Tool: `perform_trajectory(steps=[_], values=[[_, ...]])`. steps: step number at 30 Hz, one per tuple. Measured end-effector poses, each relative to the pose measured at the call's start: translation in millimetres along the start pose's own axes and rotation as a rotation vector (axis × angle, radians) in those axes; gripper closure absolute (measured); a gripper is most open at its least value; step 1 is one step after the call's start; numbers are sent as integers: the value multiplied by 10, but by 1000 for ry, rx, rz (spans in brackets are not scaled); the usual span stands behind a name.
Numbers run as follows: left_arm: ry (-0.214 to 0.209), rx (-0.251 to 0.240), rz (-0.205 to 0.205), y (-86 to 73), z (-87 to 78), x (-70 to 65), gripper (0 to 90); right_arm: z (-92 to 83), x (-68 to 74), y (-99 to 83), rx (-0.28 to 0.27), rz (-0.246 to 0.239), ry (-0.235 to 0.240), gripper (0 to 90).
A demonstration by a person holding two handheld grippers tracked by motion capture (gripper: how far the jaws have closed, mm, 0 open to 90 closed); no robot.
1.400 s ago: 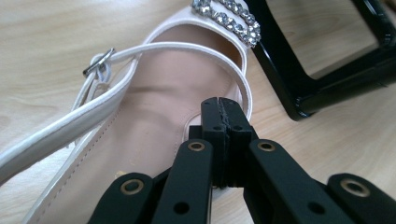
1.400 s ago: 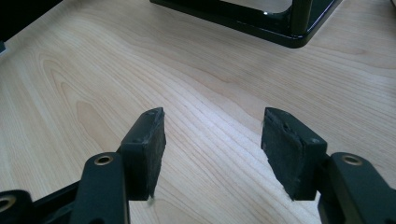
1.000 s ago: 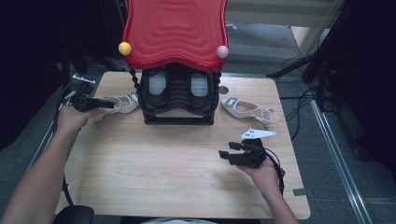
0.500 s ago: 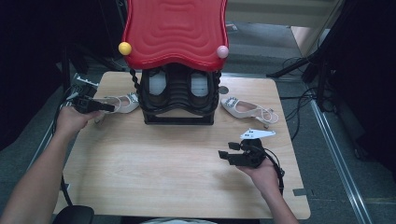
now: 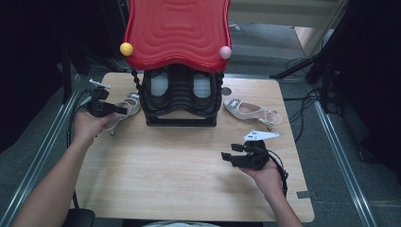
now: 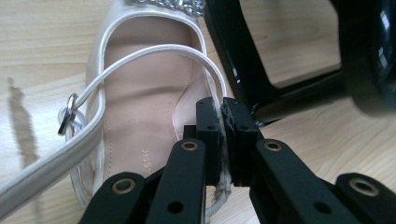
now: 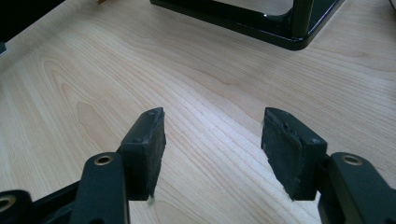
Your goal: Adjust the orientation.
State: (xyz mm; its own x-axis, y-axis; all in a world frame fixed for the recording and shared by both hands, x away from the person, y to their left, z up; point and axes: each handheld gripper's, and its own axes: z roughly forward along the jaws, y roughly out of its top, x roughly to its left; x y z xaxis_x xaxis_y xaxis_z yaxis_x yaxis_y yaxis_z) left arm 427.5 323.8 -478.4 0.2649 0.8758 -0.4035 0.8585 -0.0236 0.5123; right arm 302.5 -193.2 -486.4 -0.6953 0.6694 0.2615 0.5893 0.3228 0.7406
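The left tool (image 6: 219, 126) has just closed, pinching the rim of the white slingback shoe (image 6: 144, 107). Its insole print, left of the pads, is too blurred to read. The right tool (image 7: 212, 149) gapes wide over bare bench (image 7: 93, 70).

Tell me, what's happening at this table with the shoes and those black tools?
A person holds a two-jaw gripper in each hand. The left gripper has just clamped shut on the side edge of a cream strappy shoe lying left of the black shoe rack. The right gripper hovers open over bare wooden table, holding nothing. The matching shoe lies untouched right of the rack.
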Motion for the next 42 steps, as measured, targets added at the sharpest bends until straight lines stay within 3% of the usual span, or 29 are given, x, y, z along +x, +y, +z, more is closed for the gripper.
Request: perform_trajectory(steps=[4,7,10,13,16,23,30,39,42], values=[[-26,-19,-29,-30,76,-106,854,-1,4,4,2,0,2,412],[-34,-38,-42,-44,88,-110,844,2,2,5,3,2,1,412],[-35,-47,-26,-48,78,-123,818,5,-1,6,3,5,0,411],[-46,-63,-26,-35,42,-150,736,7,-1,7,2,5,0,411],[-75,-101,-21,-19,-57,-168,659,5,3,8,2,7,-1,410],[-71,-136,34,37,-376,-165,740,12,20,7,3,4,2,409],[-24,-129,43,-89,-514,6,884,18,20,4,7,4,-2,412],[11,-164,-53,-350,-502,346,900,43,34,13,11,-2,1,413],[31,-150,-57,-413,-455,385,900,54,35,20,13,-3,3,413]])
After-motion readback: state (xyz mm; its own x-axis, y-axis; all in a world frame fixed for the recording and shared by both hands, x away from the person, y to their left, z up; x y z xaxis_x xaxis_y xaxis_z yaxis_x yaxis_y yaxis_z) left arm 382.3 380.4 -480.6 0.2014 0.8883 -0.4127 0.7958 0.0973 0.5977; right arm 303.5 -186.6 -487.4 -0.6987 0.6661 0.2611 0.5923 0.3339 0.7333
